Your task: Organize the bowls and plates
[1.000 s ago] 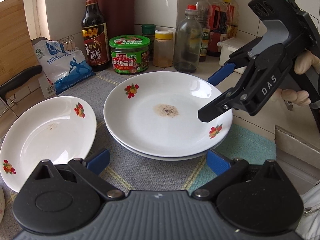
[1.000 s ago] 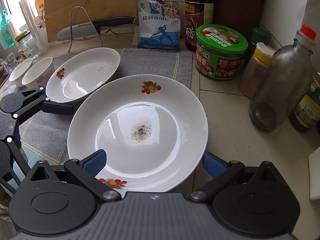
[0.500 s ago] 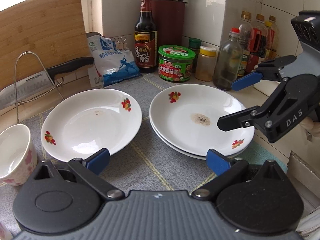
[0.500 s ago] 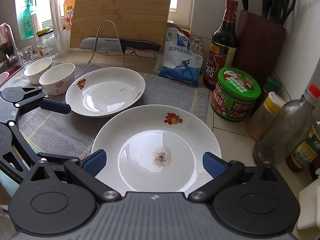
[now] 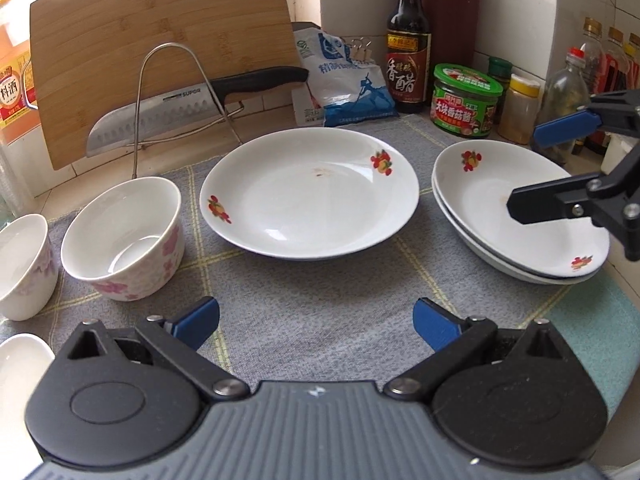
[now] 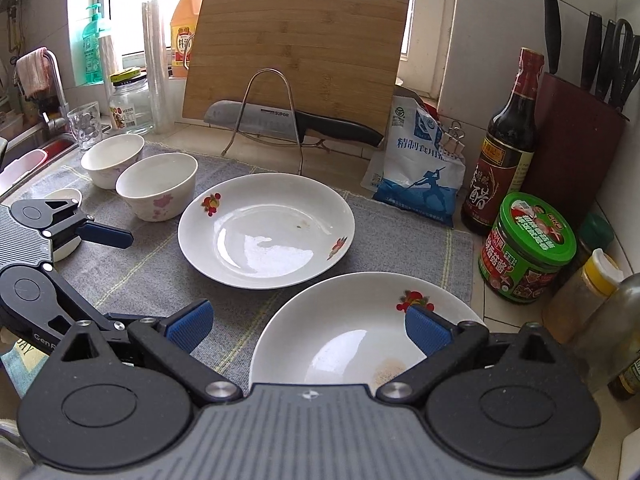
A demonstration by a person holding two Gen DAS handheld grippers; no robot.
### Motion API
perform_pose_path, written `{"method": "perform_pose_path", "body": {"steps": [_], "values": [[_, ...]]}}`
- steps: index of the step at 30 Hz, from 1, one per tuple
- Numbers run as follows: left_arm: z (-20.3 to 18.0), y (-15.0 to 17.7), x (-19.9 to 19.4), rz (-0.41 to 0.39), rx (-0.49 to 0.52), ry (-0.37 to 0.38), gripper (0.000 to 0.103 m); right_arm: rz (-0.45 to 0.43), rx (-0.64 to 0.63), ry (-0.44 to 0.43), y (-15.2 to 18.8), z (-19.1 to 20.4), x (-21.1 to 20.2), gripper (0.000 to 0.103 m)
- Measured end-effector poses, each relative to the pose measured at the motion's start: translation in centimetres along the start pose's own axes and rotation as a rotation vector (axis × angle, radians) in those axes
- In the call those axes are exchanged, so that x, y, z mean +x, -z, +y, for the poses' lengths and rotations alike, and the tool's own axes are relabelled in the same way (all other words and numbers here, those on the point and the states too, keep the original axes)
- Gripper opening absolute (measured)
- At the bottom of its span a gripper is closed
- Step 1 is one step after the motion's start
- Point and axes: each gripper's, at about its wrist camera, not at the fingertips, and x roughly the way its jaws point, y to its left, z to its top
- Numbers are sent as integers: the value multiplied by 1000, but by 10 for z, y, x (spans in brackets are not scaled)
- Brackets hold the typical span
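- Grey placemat (image 5: 320, 312) under all dishes.
- Stack of two plates (image 5: 516, 208) at 3 o'clock, top one soiled.
- Single plate (image 5: 312, 200) at centre.
- Floral bowl (image 5: 124, 236) at 9 o'clock, second bowl (image 5: 20, 264) beside it.
- Left gripper (image 5: 316, 320) spread wide, empty.
- Right gripper (image 6: 306, 326) spread wide, empty, above stack.

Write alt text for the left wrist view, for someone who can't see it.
An open left gripper hovers over a grey mat, facing a single white plate. Two stacked plates sit to the right under the open right gripper; bowls sit to the left, with a knife and bottles behind.
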Motion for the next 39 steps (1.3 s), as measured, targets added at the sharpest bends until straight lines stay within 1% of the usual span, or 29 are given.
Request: {"method": "perform_pose_path", "body": {"steps": [2, 9, 14, 17, 21, 26, 30, 33, 38, 39], "values": [[4, 1, 9, 6, -10, 2, 102, 9, 12, 11, -1, 4, 0, 103], [7, 3, 34, 14, -15, 55, 102, 42, 37, 47, -1, 6, 1, 103], [6, -1, 42, -19, -3, 68, 103, 63, 46, 58, -2, 3, 6, 103], [7, -5, 47, -28, -8, 63, 103, 74, 50, 47, -6, -2, 13, 103], [7, -11, 54, -42, -17, 52, 103, 85, 41, 4, -20, -10, 29, 103], [8, -14, 60, -57, -22, 47, 103, 106, -1, -65, -42, -23, 58, 103], [8, -14, 61, -68, -25, 44, 103, 139, -56, -126, -61, -30, 88, 103], [9, -14, 62, -74, -24, 45, 103, 167, -72, -178, -73, -35, 111, 103], [9, -13, 62, -80, -26, 42, 103, 216, -100, -228, -89, -39, 148, 103], [9, -13, 62, -80, -26, 41, 103, 229, -113, -253, -93, -39, 156, 103]]}}
